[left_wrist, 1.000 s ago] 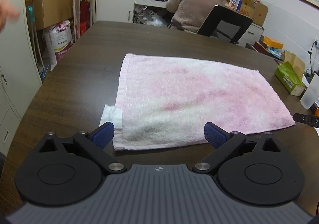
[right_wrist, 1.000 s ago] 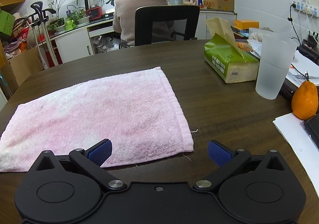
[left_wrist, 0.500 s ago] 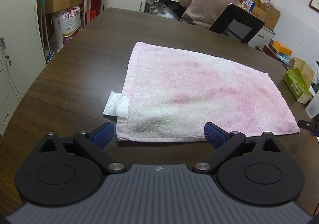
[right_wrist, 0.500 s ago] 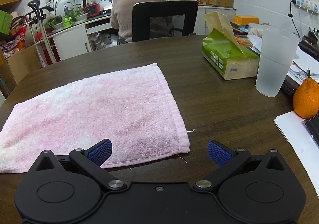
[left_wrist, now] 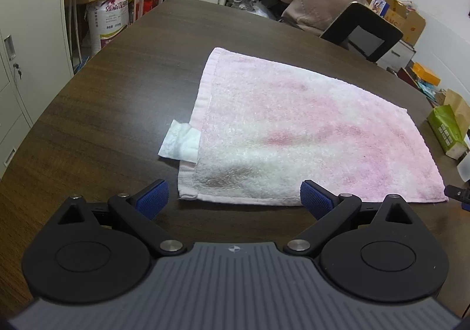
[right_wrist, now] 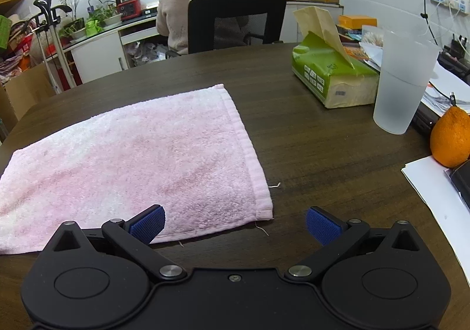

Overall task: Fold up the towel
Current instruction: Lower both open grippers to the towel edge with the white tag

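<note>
A pink towel [left_wrist: 296, 130] lies flat and spread out on the dark wooden table [left_wrist: 123, 101]. My left gripper [left_wrist: 233, 198] is open and empty, just in front of the towel's near left corner. The towel also shows in the right wrist view [right_wrist: 141, 159]. My right gripper [right_wrist: 235, 224] is open and empty, just in front of the towel's near right corner. A white tag [left_wrist: 179, 145] sticks out from the towel's left edge.
Right of the towel stand a green tissue pack [right_wrist: 332, 77], a frosted plastic cup [right_wrist: 402, 83], an orange [right_wrist: 451, 139] and white papers [right_wrist: 431, 183]. A person [right_wrist: 194, 4] sits on a black chair [right_wrist: 235, 24] beyond the table's far edge. Cabinets [left_wrist: 26, 36] stand at left.
Both grippers have moved back and up slightly, tilting down toward the towel's near corners. Both stay open. The towel has not moved.
</note>
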Available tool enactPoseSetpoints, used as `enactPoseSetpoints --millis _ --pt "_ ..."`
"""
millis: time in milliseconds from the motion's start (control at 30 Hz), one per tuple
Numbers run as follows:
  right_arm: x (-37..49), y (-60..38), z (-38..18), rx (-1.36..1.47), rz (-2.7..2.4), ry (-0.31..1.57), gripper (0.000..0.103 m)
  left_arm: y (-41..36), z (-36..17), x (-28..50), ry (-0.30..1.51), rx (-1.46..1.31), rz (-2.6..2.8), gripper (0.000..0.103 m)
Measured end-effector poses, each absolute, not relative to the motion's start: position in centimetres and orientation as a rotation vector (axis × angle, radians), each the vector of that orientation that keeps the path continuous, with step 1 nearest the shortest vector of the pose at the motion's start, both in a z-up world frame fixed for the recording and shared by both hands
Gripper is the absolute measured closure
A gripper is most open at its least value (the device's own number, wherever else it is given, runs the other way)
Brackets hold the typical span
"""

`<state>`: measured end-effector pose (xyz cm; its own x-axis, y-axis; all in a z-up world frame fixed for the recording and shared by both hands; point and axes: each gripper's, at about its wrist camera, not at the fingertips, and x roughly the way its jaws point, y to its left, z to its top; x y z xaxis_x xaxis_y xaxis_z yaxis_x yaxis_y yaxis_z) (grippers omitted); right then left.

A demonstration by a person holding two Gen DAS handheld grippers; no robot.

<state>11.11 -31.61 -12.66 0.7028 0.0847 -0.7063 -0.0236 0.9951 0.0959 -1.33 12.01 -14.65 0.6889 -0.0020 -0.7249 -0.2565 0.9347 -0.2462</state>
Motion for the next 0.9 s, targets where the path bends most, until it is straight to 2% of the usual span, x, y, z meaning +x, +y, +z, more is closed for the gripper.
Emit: enactPoseSetpoints --millis 400,433,500,900 --pt "12.1 -31.8 -13.3 0.101 0.049 0.813 0.000 12.1 -15.2 -0.7 0.815 -0.370 0.145 0.007" --pt "12.1 -31.8 -13.3 0.098 0.051 0.812 0.000 12.1 -15.3 -0.7 0.816 -0.372 0.146 0.008" --pt "12.3 -31.6 -13.4 0.085 0.055 0.814 0.000 12.2 -15.4 -0.7 0.817 -0.377 0.146 0.015" --pt "12.5 -31.2 -13.4 0.076 0.082 0.800 0.001 12.2 -15.5 -0.5 0.813 -0.369 0.146 0.015"
